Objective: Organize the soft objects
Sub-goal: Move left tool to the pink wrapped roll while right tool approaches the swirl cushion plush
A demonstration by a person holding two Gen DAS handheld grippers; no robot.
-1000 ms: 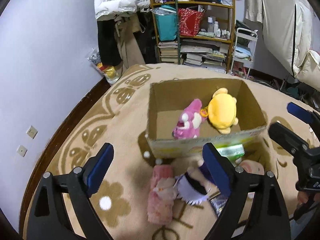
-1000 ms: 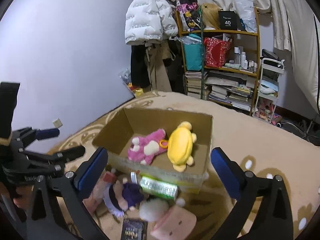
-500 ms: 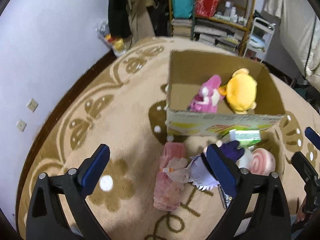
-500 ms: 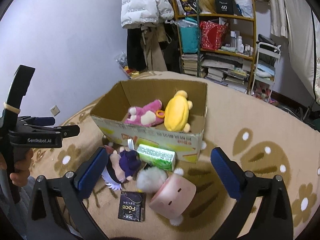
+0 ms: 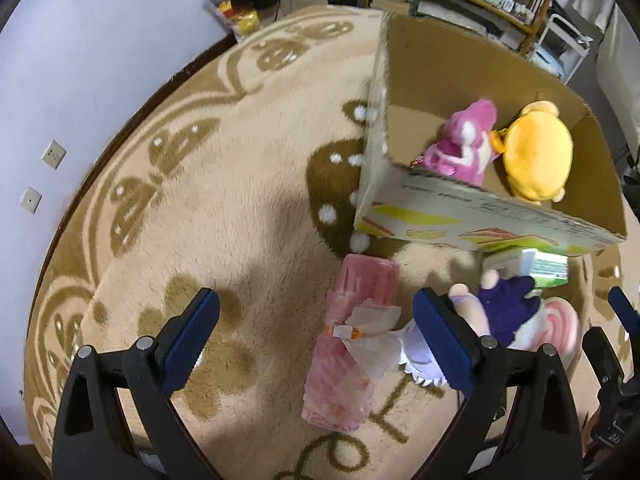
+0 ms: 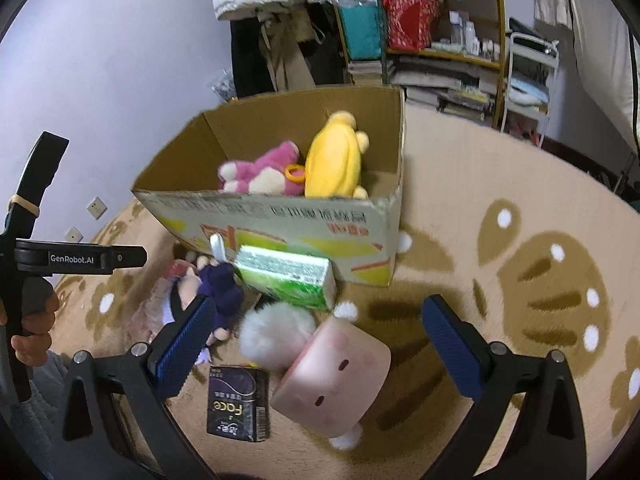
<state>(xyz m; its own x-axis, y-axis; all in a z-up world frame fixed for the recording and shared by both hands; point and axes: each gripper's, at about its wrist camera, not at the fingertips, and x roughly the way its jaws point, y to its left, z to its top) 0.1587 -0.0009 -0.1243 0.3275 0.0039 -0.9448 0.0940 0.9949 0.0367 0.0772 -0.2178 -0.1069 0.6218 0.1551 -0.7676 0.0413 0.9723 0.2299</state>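
Two plush toys (image 6: 296,168) fill the cardboard box (image 6: 280,216) — roughly four lie outside — both grippers (image 5: 316,340) (image 6: 316,344) gape, empty.

Left gripper (image 5: 316,336): blue-padded fingers (image 5: 191,332) are spread wide apart and angled downward, nothing being held between them; right gripper (image 6: 314,344): jaws likewise parted and empty, pitched downward; the left gripper's handle is seen gripped by the left hand (image 6: 34,330) (at the right-wrist view's left edge).
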